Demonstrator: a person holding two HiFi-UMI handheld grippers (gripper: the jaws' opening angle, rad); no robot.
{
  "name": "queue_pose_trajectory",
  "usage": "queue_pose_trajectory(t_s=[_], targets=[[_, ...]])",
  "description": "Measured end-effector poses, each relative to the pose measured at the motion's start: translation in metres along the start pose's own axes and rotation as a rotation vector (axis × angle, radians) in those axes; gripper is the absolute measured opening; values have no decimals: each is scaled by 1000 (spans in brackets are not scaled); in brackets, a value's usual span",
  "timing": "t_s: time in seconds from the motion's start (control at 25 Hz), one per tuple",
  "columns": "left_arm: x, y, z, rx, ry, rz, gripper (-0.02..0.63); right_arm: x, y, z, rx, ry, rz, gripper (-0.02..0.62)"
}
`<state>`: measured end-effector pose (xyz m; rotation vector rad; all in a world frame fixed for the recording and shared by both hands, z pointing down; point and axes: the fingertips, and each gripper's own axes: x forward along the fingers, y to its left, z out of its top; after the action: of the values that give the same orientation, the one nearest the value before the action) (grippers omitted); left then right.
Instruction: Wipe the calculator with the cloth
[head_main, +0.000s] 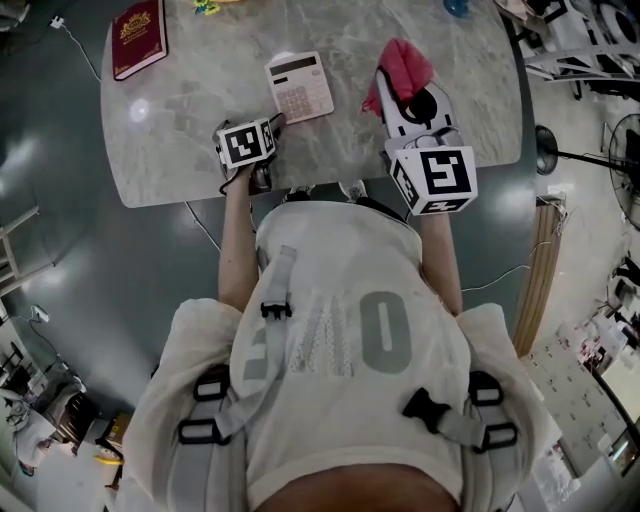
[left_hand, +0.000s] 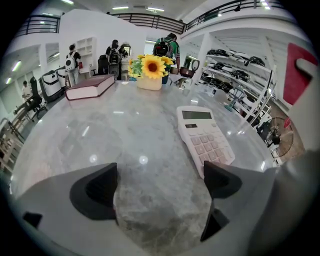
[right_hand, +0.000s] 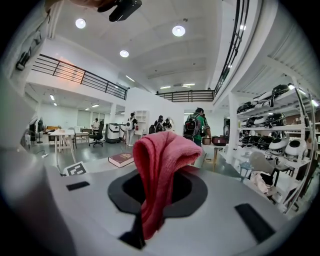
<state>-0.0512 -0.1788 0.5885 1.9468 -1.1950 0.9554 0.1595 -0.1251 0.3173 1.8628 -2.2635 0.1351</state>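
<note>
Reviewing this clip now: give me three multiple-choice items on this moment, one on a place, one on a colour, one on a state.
1. Where is the calculator? A. flat on the table, just beyond the left gripper. B. on a chair. C. inside a drawer.
2. What colour is the cloth that the right gripper clamps? A. blue. B. pinkish red. C. white.
3. How is the left gripper? A. shut on the calculator. B. open and empty. C. shut on the cloth.
Answers: 1 A, it lies on the marble past the jaws. 2 B, both views of it show that red. 3 B, its jaws stand apart over bare tabletop.
</note>
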Motion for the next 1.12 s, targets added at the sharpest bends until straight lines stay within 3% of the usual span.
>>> queue_pose_trajectory(t_s=[0.16, 0.32, 0.6, 0.8, 0.88, 1.12], targets=[[0, -2, 0, -1, 5, -1, 523, 12, -3, 5, -72, 3, 22, 52], [1, 0, -1, -5, 14, -1, 523, 44, -6, 17, -260, 20, 46, 52], [3, -1, -4, -8, 33, -1, 523, 109, 4, 16, -744, 102, 79, 64], [7, 0, -1, -5, 34, -13, 523, 144, 29, -21, -1159, 214, 190, 63], [6, 0, 0, -5, 37, -13, 523, 153, 37, -41, -1277, 261, 239, 63], [9, 4, 1, -5, 29, -17, 523, 174, 56, -103, -1366, 421, 350, 63]])
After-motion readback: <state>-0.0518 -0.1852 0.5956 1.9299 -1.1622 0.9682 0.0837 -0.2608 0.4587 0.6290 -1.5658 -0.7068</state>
